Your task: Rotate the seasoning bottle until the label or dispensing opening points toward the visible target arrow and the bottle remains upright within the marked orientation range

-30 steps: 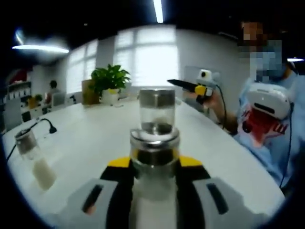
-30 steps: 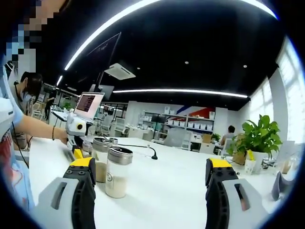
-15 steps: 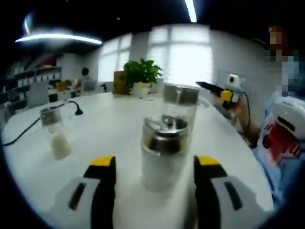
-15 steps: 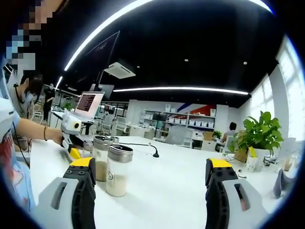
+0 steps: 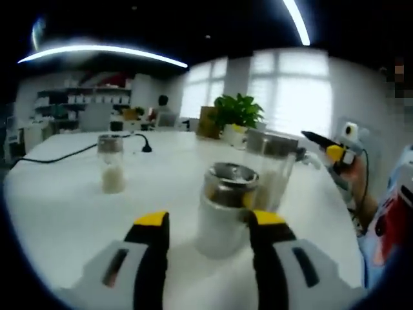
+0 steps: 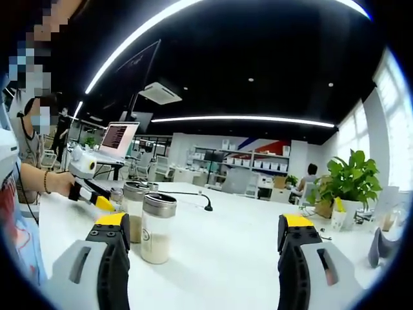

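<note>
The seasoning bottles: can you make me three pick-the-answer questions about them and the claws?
1. Where is the nearest seasoning bottle in the left gripper view?
A. between the left claw's jaws
B. on a chair
C. beside the potted plant

2. How many seasoning bottles stand on the white table in that view?
A. one
B. three
C. six

3. How is the right claw?
A. shut on a bottle
B. open
C. holding a cable

Answers: 1 A, it stands in the gap between the yellow-tipped jaws. 2 B, two close together, one apart at the left. 3 B, its jaws stand wide apart around bare table.
</note>
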